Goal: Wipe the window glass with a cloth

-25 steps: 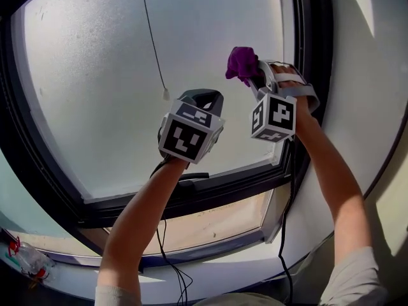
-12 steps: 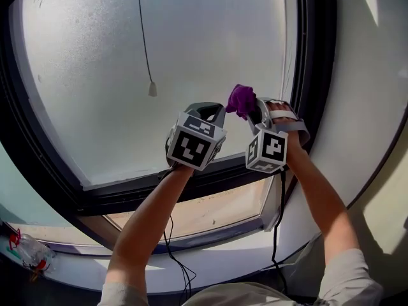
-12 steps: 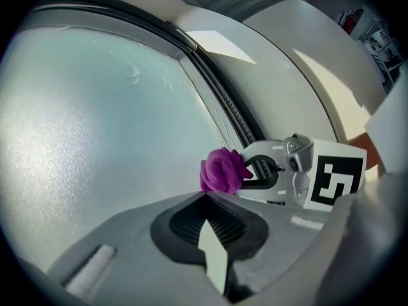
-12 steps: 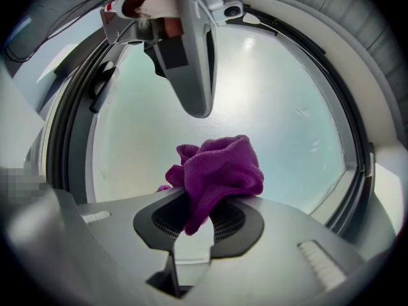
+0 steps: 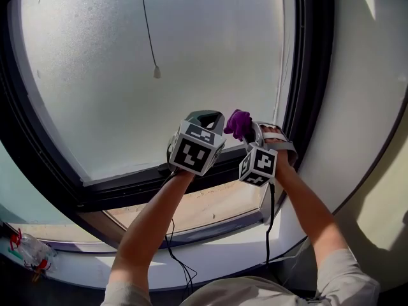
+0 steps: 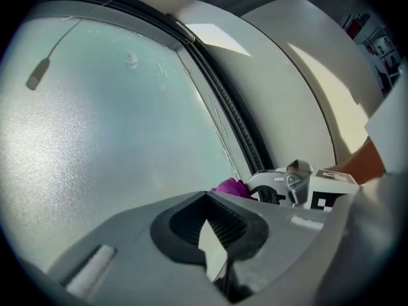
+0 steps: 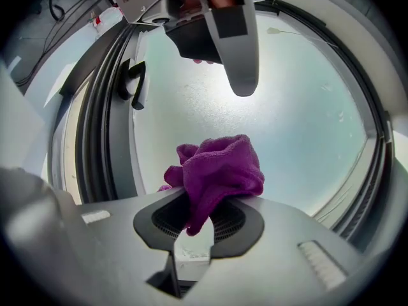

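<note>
The frosted window glass (image 5: 191, 50) fills the head view inside a black frame (image 5: 307, 75). A purple cloth (image 5: 240, 122) is bunched in my right gripper (image 5: 250, 129), which is shut on it low on the pane near the right frame edge. In the right gripper view the cloth (image 7: 220, 171) sticks up out of the right gripper (image 7: 194, 204) towards the glass (image 7: 299, 107). My left gripper (image 5: 205, 115) hovers just left of the cloth, shut with nothing in it. The left gripper view shows the left gripper (image 6: 207, 199), the cloth (image 6: 231, 187) and the pane (image 6: 115, 126).
A thin pull cord (image 5: 156, 72) hangs in front of the glass. A window handle (image 7: 135, 85) sits on the frame. Below the pane lie the lower frame (image 5: 127, 190) and sill (image 5: 191, 212). White wall (image 5: 363, 75) stands at the right. Cables (image 5: 172, 247) trail down from the grippers.
Both grippers have come down the glass towards the lower frame. The cloth travelled down and a little left with the right gripper.
</note>
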Tool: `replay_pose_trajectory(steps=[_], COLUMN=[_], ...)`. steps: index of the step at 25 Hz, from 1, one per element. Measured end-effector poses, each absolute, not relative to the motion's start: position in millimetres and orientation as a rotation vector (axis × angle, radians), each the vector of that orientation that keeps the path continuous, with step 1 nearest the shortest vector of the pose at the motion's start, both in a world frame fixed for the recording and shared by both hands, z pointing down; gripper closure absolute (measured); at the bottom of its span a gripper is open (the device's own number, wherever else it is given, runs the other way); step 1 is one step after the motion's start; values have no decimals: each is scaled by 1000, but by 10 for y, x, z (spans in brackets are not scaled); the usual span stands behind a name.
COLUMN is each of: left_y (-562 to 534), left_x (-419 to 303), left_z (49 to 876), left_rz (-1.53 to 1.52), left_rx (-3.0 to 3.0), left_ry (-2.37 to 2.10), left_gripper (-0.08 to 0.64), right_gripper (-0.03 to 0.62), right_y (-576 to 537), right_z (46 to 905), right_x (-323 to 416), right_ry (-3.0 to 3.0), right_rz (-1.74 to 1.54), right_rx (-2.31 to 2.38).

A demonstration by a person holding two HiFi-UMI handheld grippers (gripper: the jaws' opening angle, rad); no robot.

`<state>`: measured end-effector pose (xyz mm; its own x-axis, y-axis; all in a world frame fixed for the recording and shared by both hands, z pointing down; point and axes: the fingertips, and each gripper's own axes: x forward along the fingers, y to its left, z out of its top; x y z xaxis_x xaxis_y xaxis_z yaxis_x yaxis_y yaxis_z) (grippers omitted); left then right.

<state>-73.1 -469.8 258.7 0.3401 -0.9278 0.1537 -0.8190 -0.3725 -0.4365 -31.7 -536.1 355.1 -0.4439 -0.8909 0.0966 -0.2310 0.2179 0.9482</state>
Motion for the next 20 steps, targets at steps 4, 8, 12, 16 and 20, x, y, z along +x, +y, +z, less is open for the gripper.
replay_pose_trajectory(steps=[4,8,12,16,20], left_y=[-4651,-4603,-4580,-4532,-4498], left_x=[-743,-777,-736,-673,-578], left_z=[2681,2753,2826,2877,2908], left_rz=[-572,-591,-607,-610,-614], left_rx=[-2344,-2360,-2382,-2407,-2426], left_ry=[1541,1519,1469,1404,1344], left_gripper=[558,558,558,558,558], right_gripper=[488,488,486,486,486], right_y=[-5368,-5367,-5325,-5451,-5549], right_z=[3833,4041,4066,4063,4052], right_x=[-300,-273,-264,-240,-81], right_ry=[-1803,-1800,-1897,-2032,-2145], right_rz=[-1174,-1070,-866,-654,-393], right_rx=[996,956,994,1106,1212])
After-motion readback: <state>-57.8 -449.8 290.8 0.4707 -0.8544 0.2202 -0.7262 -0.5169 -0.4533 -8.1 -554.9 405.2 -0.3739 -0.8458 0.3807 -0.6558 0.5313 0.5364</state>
